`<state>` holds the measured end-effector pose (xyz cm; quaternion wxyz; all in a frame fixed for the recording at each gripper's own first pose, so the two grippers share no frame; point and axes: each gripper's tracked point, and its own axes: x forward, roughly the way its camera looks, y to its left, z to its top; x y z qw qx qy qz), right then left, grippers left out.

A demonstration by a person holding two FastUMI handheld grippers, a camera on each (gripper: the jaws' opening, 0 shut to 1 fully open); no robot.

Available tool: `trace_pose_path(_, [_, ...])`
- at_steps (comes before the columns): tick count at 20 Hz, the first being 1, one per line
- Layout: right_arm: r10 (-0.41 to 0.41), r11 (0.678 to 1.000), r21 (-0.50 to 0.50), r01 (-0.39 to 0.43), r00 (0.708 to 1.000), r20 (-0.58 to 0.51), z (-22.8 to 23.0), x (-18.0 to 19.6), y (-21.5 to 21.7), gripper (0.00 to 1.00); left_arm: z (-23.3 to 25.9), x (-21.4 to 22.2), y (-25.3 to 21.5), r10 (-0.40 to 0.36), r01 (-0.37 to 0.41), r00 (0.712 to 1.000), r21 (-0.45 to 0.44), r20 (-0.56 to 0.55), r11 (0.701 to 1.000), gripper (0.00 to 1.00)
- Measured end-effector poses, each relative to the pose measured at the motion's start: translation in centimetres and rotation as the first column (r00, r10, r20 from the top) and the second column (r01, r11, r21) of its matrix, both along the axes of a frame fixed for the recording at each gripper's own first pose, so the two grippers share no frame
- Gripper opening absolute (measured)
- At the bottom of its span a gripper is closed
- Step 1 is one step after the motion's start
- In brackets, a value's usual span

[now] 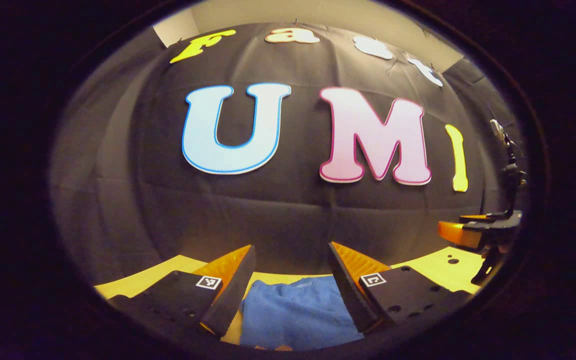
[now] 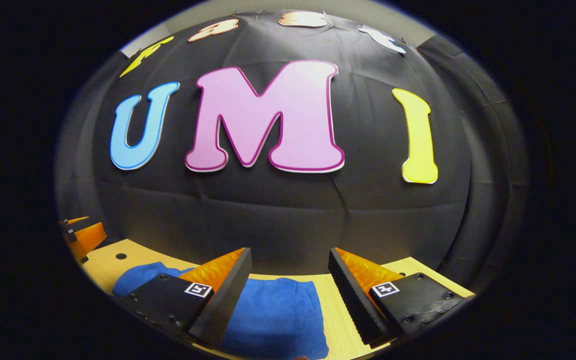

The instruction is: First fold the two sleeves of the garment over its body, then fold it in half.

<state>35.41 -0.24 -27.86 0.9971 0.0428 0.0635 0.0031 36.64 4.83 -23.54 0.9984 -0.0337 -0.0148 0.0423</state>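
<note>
A blue knitted garment (image 1: 295, 312) lies flat on the light wooden table (image 1: 438, 272), below and between the fingers of my left gripper (image 1: 290, 272). That gripper is open and holds nothing. In the right gripper view the same blue garment (image 2: 275, 317) spreads across the table (image 2: 340, 310) under my right gripper (image 2: 290, 272), which is also open and empty. The garment's right edge ends short of the right finger there. My right gripper (image 1: 473, 232) also shows at the far right of the left gripper view, and my left gripper (image 2: 83, 235) at the far left of the right gripper view.
The black cloth wall (image 2: 288, 220) stands close behind the table's far edge. Small round holes (image 1: 452, 260) dot the tabletop. A dark stand (image 1: 510, 165) rises at the right side in the left gripper view.
</note>
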Motion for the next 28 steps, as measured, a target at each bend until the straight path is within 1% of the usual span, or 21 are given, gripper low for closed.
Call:
trace_pose_path(1, [-0.014, 1.0, 0.004, 0.014, 1.0, 0.007, 0.8, -1.3, 0.0, 0.99, 1.1, -1.6, -0.5, -0.027, 0.027, 1.0, 0.001, 0.008, 1.0, 0.82])
trace_pose_path(2, [-0.024, 1.0, 0.004, 0.024, 1.0, 0.019, 1.8, -2.9, -0.1, 0.99, 1.5, -3.3, -0.6, -0.036, 0.036, 0.999, 0.01, 0.0, 0.999, 0.82])
trace_pose_path(4, [-0.025, 1.0, -0.012, 0.025, 0.999, 0.04, 4.0, -6.2, -0.2, 0.99, 3.1, -6.9, -0.1, -0.015, 0.016, 1.0, 0.04, -0.025, 0.999, 0.82])
trace_pose_path(5, [-0.015, 0.999, -0.032, 0.017, 0.999, 0.05, 5.2, -7.5, -0.3, 0.99, 4.2, -8.7, -0.2, -0.012, 0.012, 1.0, 0.031, -0.026, 0.999, 0.82])
trace_pose_path(6, [-0.013, 0.999, -0.047, 0.014, 0.999, 0.033, 6.0, -8.9, -0.5, 0.98, 5.3, -10.4, -1.0, -0.03, 0.03, 0.999, -0.002, -0.028, 1.0, 0.82])
trace_pose_path(7, [-0.007, 0.999, -0.051, 0.008, 1.0, 0.011, 6.9, -10.1, -0.6, 0.98, 6.4, -12.0, -2.1, -0.07, 0.069, 0.997, -0.046, -0.04, 0.997, 0.81])
trace_pose_path(8, [0.001, 0.999, -0.044, -0.001, 1.0, -0.006, 8.2, -11.5, -0.5, 0.94, 7.5, -13.8, -3.0, -0.107, 0.103, 0.993, -0.079, -0.049, 0.992, 0.82])
trace_pose_path(9, [0.01, 0.999, -0.046, -0.01, 1.0, -0.006, 9.8, -12.8, -0.4, 0.98, 8.9, -15.5, -3.3, -0.122, 0.117, 0.991, -0.09, -0.053, 0.989, 0.81])
trace_pose_path(11, [0.012, 0.997, -0.076, -0.01, 1.0, 0.022, 13.3, -15.6, -0.9, 0.98, 11.8, -18.8, -2.5, -0.088, 0.086, 0.995, -0.052, -0.042, 0.995, 0.82])
trace_pose_path(12, [0.028, 0.996, -0.088, -0.024, 0.999, 0.042, 14.8, -17.0, -0.8, 0.97, 13.4, -20.3, -2.7, -0.091, 0.091, 0.996, -0.016, -0.013, 0.996, 0.82])
trace_pose_path(13, [0.058, 0.994, -0.09, -0.054, 0.997, 0.041, 15.4, -18.3, -0.3, 0.97, 14.8, -22.0, -3.2, -0.101, 0.101, 0.995, 0.011, 0.018, 0.995, 0.82])
trace_pose_path(14, [0.087, 0.992, -0.09, -0.084, 0.996, 0.03, 15.8, -20.0, 0.1, 0.97, 15.5, -23.8, -4.0, -0.113, 0.112, 0.993, 0.021, 0.041, 0.993, 0.82])
trace_pose_path(16, [0.116, 0.989, -0.092, -0.115, 0.993, 0.003, 16.4, -23.1, 0.1, 0.97, 16.3, -27.2, -5.8, -0.144, 0.145, 0.987, -0.002, 0.071, 0.989, 0.82])
trace_pose_path(17, [0.105, 0.989, -0.104, -0.106, 0.994, -0.02, 16.4, -24.5, -0.3, 0.98, 16.8, -28.8, -6.5, -0.151, 0.153, 0.985, -0.013, 0.081, 0.988, 0.8])
trace_pose_path(18, [0.104, 0.987, -0.119, -0.107, 0.994, -0.033, 16.6, -26.1, -0.6, 0.96, 17.0, -30.1, -6.7, -0.145, 0.147, 0.986, -0.008, 0.087, 0.989, 0.82])
trace_pose_path(19, [0.104, 0.986, -0.13, -0.108, 0.994, -0.036, 17.0, -27.5, -0.5, 0.97, 17.4, -31.5, -6.6, -0.124, 0.124, 0.988, 0.008, 0.089, 0.992, 0.82])
trace_pose_path(20, [0.111, 0.984, -0.139, -0.113, 0.994, -0.023, 17.6, -29.0, -0.5, 0.97, 17.8, -32.7, -6.5, -0.108, 0.106, 0.99, 0.025, 0.09, 0.994, 0.8])
trace_pose_path(21, [0.119, 0.982, -0.147, -0.117, 0.993, 0.0, 18.6, -30.1, -0.4, 0.97, 18.3, -33.7, -6.9, -0.105, 0.102, 0.99, 0.045, 0.089, 0.994, 0.82])
trace_pose_path(23, [0.136, 0.98, -0.156, -0.124, 0.988, 0.068, 20.7, -32.4, -0.3, 0.96, 19.0, -35.2, -7.9, -0.118, 0.11, 0.989, 0.081, 0.093, 0.991, 0.82])
trace_pose_path(26, [0.166, 0.982, -0.118, -0.148, 0.974, 0.157, 22.9, -35.4, 0.6, 0.96, 19.1, -37.0, -8.8, -0.114, 0.109, 0.991, 0.073, 0.076, 0.991, 0.82])
trace_pose_path(28, [0.162, 0.985, -0.082, -0.149, 0.97, 0.183, 23.9, -36.7, 0.6, 0.96, 19.4, -37.7, -9.3, -0.097, 0.092, 0.993, 0.069, 0.073, 0.993, 0.82])
